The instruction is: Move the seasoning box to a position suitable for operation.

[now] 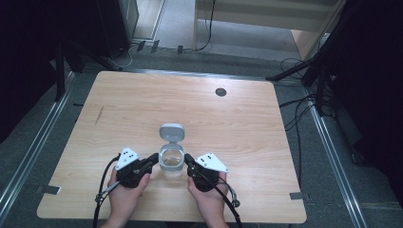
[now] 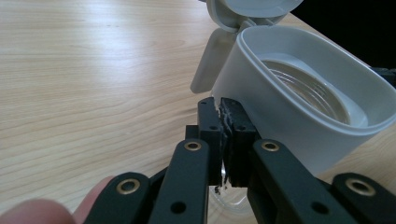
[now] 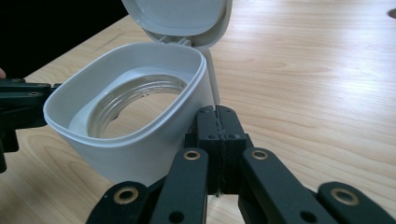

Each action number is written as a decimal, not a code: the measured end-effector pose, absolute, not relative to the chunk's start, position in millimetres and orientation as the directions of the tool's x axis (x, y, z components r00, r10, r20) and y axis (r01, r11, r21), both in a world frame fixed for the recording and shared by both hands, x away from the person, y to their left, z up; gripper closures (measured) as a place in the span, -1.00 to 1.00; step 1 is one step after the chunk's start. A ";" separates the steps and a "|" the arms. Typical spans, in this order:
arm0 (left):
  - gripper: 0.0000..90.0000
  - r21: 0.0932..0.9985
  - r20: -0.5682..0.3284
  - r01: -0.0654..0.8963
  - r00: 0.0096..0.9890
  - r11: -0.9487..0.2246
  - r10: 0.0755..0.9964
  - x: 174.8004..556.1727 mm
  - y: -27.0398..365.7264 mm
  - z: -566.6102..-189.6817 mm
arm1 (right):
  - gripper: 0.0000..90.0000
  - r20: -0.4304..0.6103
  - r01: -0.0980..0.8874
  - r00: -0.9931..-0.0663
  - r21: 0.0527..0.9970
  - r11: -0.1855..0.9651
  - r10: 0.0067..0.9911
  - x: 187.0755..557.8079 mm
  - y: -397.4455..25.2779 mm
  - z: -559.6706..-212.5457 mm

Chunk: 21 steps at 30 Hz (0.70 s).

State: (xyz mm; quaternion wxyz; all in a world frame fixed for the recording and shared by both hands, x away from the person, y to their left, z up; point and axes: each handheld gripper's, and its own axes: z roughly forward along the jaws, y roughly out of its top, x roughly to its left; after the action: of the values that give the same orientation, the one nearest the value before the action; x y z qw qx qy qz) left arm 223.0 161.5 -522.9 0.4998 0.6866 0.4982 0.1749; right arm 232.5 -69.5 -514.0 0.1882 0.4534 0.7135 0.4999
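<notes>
**Both grippers closed, flanking the open jar**

Jar with a grey collar stood near the table's front edge, flip lid hinged open away from the person. Left gripper sat at its left side, jaws pressed together, tips touching the collar wall. Right gripper sat at its right side, jaws also pressed together, just beside the collar. Nothing visibly pinched in either.
</notes>
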 end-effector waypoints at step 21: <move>-0.31 0.856 -0.233 0.512 0.261 0.070 0.937 223.0 310.1 -547.2 | 0.99 0.182 0.426 -0.506 0.903 0.061 0.843 265.9 -112.3 -498.1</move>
State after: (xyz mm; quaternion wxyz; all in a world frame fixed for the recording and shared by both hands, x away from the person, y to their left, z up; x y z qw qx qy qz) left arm 223.0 310.1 -547.2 0.4663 0.6428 0.5636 0.2277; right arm 265.9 -112.3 -498.1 0.2030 0.4536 0.6996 0.5134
